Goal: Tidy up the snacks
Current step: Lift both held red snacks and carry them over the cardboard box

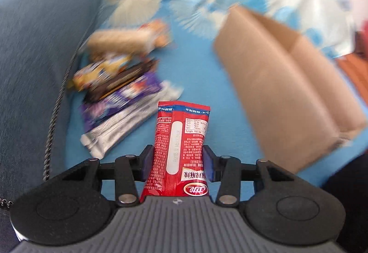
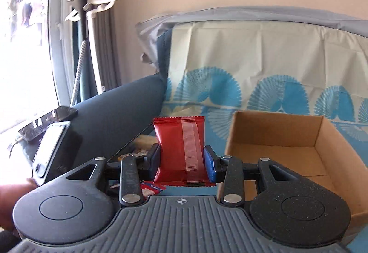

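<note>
My left gripper (image 1: 178,162) is shut on a red snack packet with white print (image 1: 181,138), held above the blue sofa seat. A blurred pile of snack packets (image 1: 119,82) lies ahead to its left, and a brown cardboard box (image 1: 287,89) stands to its right. My right gripper (image 2: 181,158) is shut on a plain red snack packet (image 2: 180,147), held upright in the air just left of the open cardboard box (image 2: 287,145), whose inside looks bare. A few packets (image 2: 142,140) show behind and below that gripper.
The dark blue sofa arm (image 1: 39,50) rises at the left, and carries a phone (image 2: 46,123) and a small device (image 2: 51,147). A blue-and-white patterned cloth (image 2: 253,69) covers the sofa back. A window and curtain (image 2: 96,23) are at the far left.
</note>
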The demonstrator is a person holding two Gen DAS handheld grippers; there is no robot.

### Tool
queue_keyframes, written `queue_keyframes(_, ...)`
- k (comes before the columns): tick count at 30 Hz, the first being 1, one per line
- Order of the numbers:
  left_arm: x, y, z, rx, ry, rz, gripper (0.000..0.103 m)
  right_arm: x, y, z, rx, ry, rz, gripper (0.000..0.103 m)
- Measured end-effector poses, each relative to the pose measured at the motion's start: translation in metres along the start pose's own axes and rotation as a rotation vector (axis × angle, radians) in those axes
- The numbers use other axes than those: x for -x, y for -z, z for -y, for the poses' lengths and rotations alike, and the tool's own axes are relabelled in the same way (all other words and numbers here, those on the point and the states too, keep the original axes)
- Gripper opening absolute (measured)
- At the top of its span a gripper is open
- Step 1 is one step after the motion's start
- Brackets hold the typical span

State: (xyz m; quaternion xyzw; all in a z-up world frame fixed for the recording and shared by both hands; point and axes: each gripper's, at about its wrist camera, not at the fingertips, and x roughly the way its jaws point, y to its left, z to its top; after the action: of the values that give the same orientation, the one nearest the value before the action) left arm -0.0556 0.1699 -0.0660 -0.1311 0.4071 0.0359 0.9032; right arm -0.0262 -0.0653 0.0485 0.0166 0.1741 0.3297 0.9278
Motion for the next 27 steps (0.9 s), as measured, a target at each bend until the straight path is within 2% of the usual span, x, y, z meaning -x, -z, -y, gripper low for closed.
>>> queue_keyframes(4, 0.023, 0.007, 0.006, -0.007, 0.127, 0.102, 0.049, 0.014, -0.019, 0.032, -0.105, 0.064, 0.055, 0.042)
queue_keyframes(6, 0.028, 0.008, 0.008, -0.007, 0.155, 0.124, 0.049, 0.020, -0.023, 0.047, -0.123, 0.093, 0.085, 0.042)
queue_keyframes(12, 0.027, 0.003, 0.012, -0.006, 0.151, 0.127, 0.049, 0.024, -0.009, 0.100, -0.169, 0.189, 0.090, 0.042)
queue_keyframes(18, 0.033, 0.001, 0.003, 0.076, 0.148, 0.119, 0.049, 0.028, -0.004, 0.151, -0.210, 0.249, 0.093, 0.042)
queue_keyframes(23, 0.036, 0.001, 0.010, 0.089, 0.107, 0.122, 0.048, 0.029, 0.010, 0.173, -0.246, 0.249, 0.092, 0.042)
queue_keyframes(27, 0.038, 0.001, 0.008, 0.156, 0.083, 0.113, 0.048, 0.026, 0.019, 0.179, -0.248, 0.229, 0.090, 0.042)
